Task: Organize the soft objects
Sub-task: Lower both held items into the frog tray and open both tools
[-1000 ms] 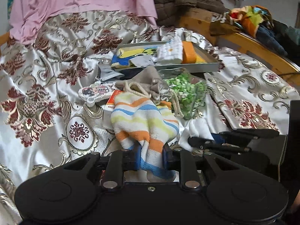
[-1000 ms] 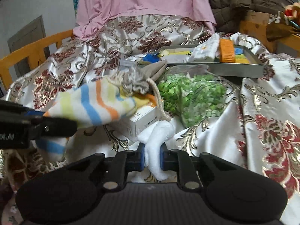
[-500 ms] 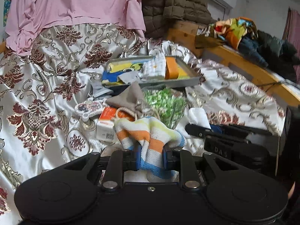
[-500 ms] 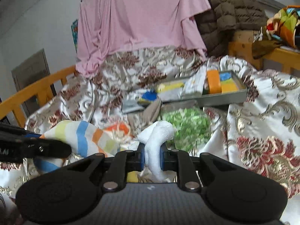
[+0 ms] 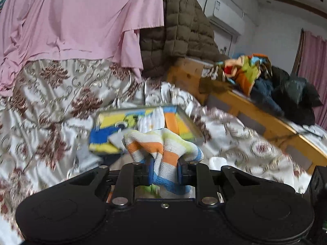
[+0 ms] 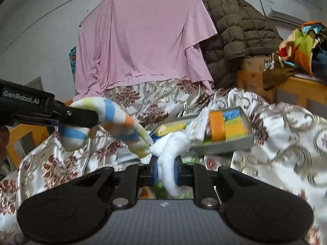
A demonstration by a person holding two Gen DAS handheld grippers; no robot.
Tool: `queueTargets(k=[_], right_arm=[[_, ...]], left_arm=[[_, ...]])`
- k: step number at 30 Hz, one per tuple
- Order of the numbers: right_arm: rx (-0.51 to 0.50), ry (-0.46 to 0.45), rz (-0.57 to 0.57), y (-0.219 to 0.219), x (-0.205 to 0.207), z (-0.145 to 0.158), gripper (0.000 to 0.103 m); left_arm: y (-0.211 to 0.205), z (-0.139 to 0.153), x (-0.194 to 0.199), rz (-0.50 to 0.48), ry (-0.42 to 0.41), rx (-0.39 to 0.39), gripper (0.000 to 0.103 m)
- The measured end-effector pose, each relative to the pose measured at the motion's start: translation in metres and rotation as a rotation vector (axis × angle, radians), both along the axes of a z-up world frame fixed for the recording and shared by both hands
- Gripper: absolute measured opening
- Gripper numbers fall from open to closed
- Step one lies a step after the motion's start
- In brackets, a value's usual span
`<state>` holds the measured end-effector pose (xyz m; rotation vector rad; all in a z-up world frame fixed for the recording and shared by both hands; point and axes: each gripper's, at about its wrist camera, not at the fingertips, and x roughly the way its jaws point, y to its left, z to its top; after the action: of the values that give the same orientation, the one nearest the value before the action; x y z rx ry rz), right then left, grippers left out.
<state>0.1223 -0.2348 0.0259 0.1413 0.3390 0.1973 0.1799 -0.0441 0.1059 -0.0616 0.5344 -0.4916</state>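
Observation:
My left gripper (image 5: 163, 172) is shut on a striped towel (image 5: 163, 149) with orange, blue and yellow bands, held up in the air. In the right wrist view the left gripper (image 6: 90, 118) and the striped towel (image 6: 114, 120) show at the left. My right gripper (image 6: 165, 170) is shut on the towel's white end (image 6: 171, 153); the cloth spans between both grippers. A grey tray (image 6: 224, 144) with folded yellow, orange and white cloths lies on the bed behind; it also shows in the left wrist view (image 5: 190, 126).
A patterned satin bedspread (image 5: 53, 106) covers the bed. A pink sheet (image 5: 77, 20) and a brown quilted jacket (image 5: 179, 32) hang behind. A wooden bed frame (image 5: 255, 110) with piled clothes (image 5: 265, 75) runs along the right.
Both grippers have risen with the towel and moved toward the tray. The clutter below (green bag, box, pouch) has dropped out of view.

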Motion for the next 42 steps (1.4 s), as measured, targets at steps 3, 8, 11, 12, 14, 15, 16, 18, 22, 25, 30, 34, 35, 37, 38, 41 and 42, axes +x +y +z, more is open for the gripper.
queueTargets(k=[3,8,11,12,14,15,16,18,22,25,30,34,35,37,38,41,42], right_arm=[[-0.069,0.011,0.02,-0.004,0.039,0.009,0.017],[-0.102,0.022,0.054,0.0,0.112,0.022,0.017],[-0.12,0.028,0.073,0.007,0.157,0.022,0.017],[-0.126,0.029,0.077,0.01,0.171,0.021,0.017],[-0.137,0.04,0.085,0.017,0.2,0.016,0.017],[-0.141,0.045,0.088,0.02,0.211,0.013,0.017],[-0.145,0.053,0.09,0.022,0.226,0.01,0.017],[-0.153,0.072,0.087,0.025,0.249,0.002,0.017],[-0.176,0.119,0.087,0.032,0.291,-0.016,0.017],[-0.189,0.164,0.087,0.034,0.315,-0.029,0.017],[-0.22,0.216,0.091,0.039,0.338,-0.046,0.017],[-0.222,0.257,0.087,0.043,0.351,-0.055,0.018],[-0.22,0.264,0.087,0.043,0.353,-0.057,0.018],[-0.223,0.272,0.085,0.045,0.354,-0.06,0.018],[-0.228,0.278,0.088,0.046,0.355,-0.061,0.019],[-0.238,0.278,0.089,0.048,0.354,-0.06,0.02],[-0.24,0.282,0.091,0.048,0.353,-0.06,0.022]], left_arm=[[-0.007,0.005,0.035,0.008,-0.033,0.027,0.023],[-0.01,0.002,0.103,0.035,-0.069,0.057,0.023],[-0.008,-0.008,0.147,0.066,-0.073,0.055,0.023],[-0.006,-0.013,0.16,0.077,-0.073,0.051,0.023],[-0.004,-0.025,0.188,0.102,-0.066,0.046,0.023],[-0.004,-0.032,0.201,0.113,-0.062,0.045,0.023],[-0.003,-0.039,0.213,0.123,-0.057,0.043,0.023],[-0.001,-0.053,0.231,0.142,-0.052,0.039,0.023],[-0.001,-0.084,0.265,0.172,-0.022,0.024,0.023],[-0.002,-0.105,0.28,0.185,0.002,0.019,0.023],[-0.003,-0.132,0.294,0.169,0.054,0.038,0.023],[0.0,-0.15,0.306,0.18,0.131,0.054,0.023],[0.002,-0.154,0.308,0.188,0.146,0.054,0.024],[0.006,-0.159,0.311,0.196,0.173,0.048,0.024],[0.007,-0.162,0.312,0.199,0.187,0.046,0.024],[0.009,-0.168,0.313,0.199,0.22,0.048,0.025],[0.008,-0.168,0.312,0.196,0.221,0.052,0.025]])
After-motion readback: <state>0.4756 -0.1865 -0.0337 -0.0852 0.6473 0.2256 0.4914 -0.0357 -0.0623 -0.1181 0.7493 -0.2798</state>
